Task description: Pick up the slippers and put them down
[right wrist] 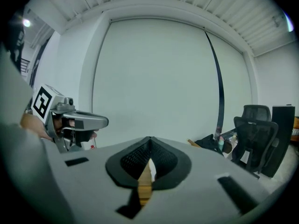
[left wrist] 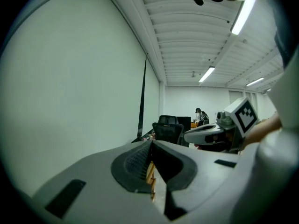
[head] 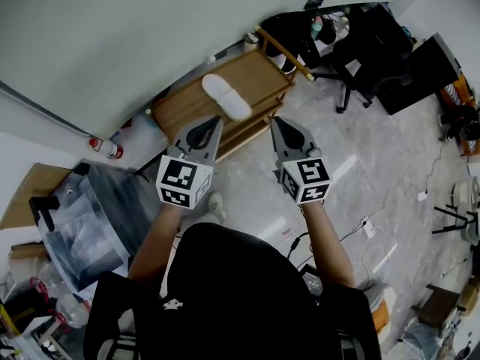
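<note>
Floor of glossy grey stone-look tiles (head: 375,171) over the right and near parts of the head view; pale plain wall (head: 112,36) across the far left. Person in a black top (head: 225,291) at the near edge, both forearms stretched toward the far side. Low wooden slatted rack (head: 262,66) against the wall, straight beyond the two grippers. Black office chair (head: 360,58) to the far right of the rack, well apart from it. Clear plastic storage box (head: 90,223) on the floor at the near left.

Left gripper (head: 217,118), grey with a marker cube at its near end, aimed at the near left part of the rack. Fingers (left wrist: 133,164) pressed together along their dark ribbed pads, nothing held, only a sliver of wood visible through the slit below the tips. Right gripper (head: 274,118) near it on the right, roughly parallel, aimed at the rack's near right side. Fingers (right wrist: 133,160) likewise closed tip to tip and empty, wood showing through the narrow slit under them.

White oval slipper (head: 225,96) flat on the rack's top board, lying from far left to near right, just beyond the left gripper's tip and left of the right gripper's, touching neither. Small white canister with a red end (head: 109,148) by the wall, left of the rack.
</note>
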{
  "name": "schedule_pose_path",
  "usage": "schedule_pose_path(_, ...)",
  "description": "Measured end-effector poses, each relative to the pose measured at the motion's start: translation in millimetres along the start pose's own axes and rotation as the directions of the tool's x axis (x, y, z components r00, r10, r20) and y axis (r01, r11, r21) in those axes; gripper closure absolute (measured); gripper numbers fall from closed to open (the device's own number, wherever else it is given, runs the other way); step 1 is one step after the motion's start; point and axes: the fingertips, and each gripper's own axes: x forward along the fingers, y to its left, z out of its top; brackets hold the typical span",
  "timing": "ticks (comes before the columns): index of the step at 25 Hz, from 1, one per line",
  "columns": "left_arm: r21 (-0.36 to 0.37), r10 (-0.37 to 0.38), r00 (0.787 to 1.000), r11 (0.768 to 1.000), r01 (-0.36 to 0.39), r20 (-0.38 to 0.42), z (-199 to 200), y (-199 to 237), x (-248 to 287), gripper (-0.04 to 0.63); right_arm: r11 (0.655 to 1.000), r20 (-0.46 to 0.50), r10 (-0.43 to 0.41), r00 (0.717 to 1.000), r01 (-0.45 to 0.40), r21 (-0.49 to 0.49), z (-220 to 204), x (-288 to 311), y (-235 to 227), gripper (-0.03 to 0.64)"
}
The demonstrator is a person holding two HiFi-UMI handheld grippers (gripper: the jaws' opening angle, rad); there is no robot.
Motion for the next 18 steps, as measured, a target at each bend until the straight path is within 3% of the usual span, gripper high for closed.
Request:
schedule_pose_path(8, -0.020, -0.041, 0.999, 0.999, 0.041, -0.020, -7, 61, 35, 0.591, 1.000, -0.032, -0.031, 0.999, 0.031, 0.002, 0, 62, -6, 0.624)
schedule_pose_path(18, -0.055, -0.077, 0.993, 0.996, 0.073, -0.087, -47, 89, 55, 0.591, 0.999, -0.088, -0.037, 0.995, 0.038, 0.002, -30, 99, -14, 0.624)
